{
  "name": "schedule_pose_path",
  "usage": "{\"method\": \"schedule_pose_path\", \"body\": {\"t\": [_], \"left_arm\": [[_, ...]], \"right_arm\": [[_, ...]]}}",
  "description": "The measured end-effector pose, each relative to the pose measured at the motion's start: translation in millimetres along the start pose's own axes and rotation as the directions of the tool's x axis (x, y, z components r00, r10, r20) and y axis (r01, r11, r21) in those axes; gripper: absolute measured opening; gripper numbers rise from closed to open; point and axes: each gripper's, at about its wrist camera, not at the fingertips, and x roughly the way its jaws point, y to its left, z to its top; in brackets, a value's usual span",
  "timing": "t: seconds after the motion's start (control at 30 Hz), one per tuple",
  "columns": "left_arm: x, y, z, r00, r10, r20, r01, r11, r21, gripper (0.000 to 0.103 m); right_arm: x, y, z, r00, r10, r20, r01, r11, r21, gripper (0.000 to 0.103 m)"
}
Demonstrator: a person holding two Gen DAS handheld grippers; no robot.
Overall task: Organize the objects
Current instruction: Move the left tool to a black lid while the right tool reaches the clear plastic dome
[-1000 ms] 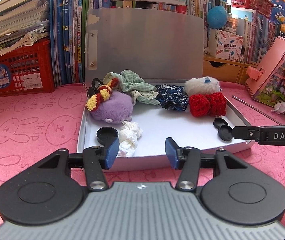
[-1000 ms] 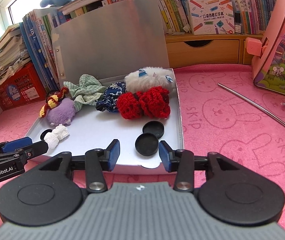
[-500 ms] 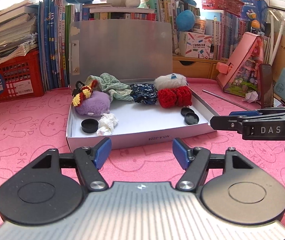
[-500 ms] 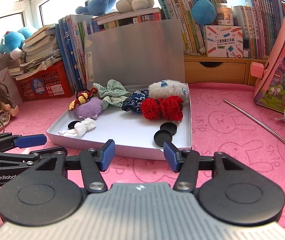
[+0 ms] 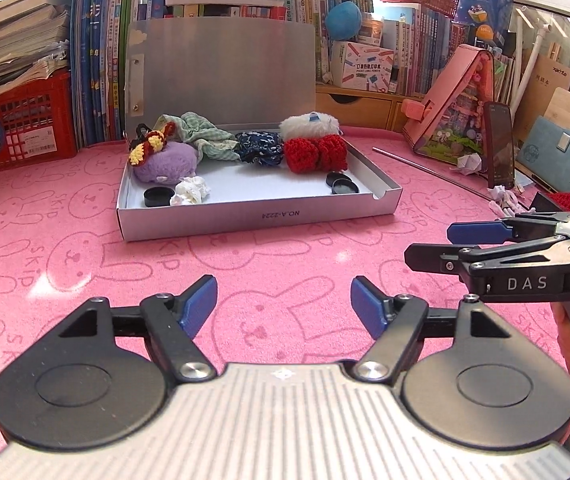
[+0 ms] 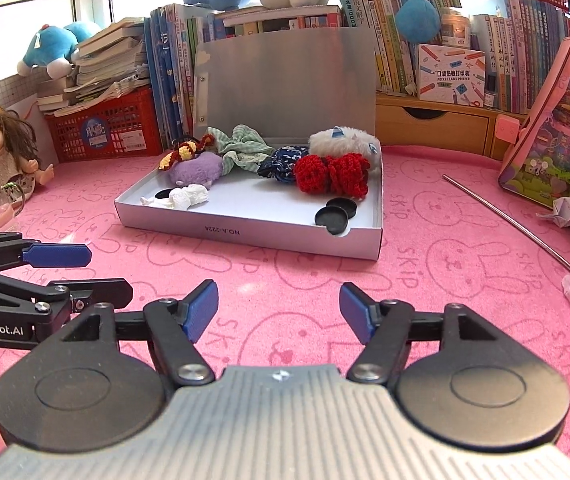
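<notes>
Pink bunny-print matting (image 5: pixel 85 264) is filling the foreground now, where a second ago both pairs of tongs were sitting right at the front wall of the silver box (image 5: pixel 257 216). Both are pulling back toward the person, and the box is lying well apart from them. The left gripper (image 5: pixel 283 306) is opening, its blue pads standing wide with only mat between them; the right gripper (image 6: pixel 279 306) is opening too, likewise holding nothing. Each is pointing forward and tilted downward over the mat, the two side by side, each one's tips showing at the edge of the other's view.

Judging by that, whatever went in last is staying in the box, and the hands are freeing themselves for another item or for finishing.

Farther off, the box is sitting with its lid (image 5: pixel 225 68) propped upright. Near its front are lying a black cap (image 5: pixel 158 196), a crumpled white tissue (image 5: pixel 191 191) and two more black discs (image 5: pixel 341 184). Behind them are resting a purple plush (image 5: pixel 165 164), a green checked cloth (image 5: pixel 209 138), a dark blue cloth (image 5: pixel 261 148), a red crochet piece (image 5: pixel 315 154) and a white fluffy toy (image 5: pixel 309 124). A metal rod (image 6: pixel 509 224) and crumpled paper (image 6: pixel 565 210) are remaining out on the mat to the right.
</notes>
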Motion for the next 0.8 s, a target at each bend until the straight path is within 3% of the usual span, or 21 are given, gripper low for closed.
{"method": "schedule_pose_path", "body": {"t": [0.8], "left_arm": [[-18,-9,-47,0.997,-0.030,-0.068,0.028,0.999,-0.027,0.082]], "right_arm": [[-48,27,-57,0.998,0.055,0.001,-0.055,0.996,-0.067,0.088]]}}
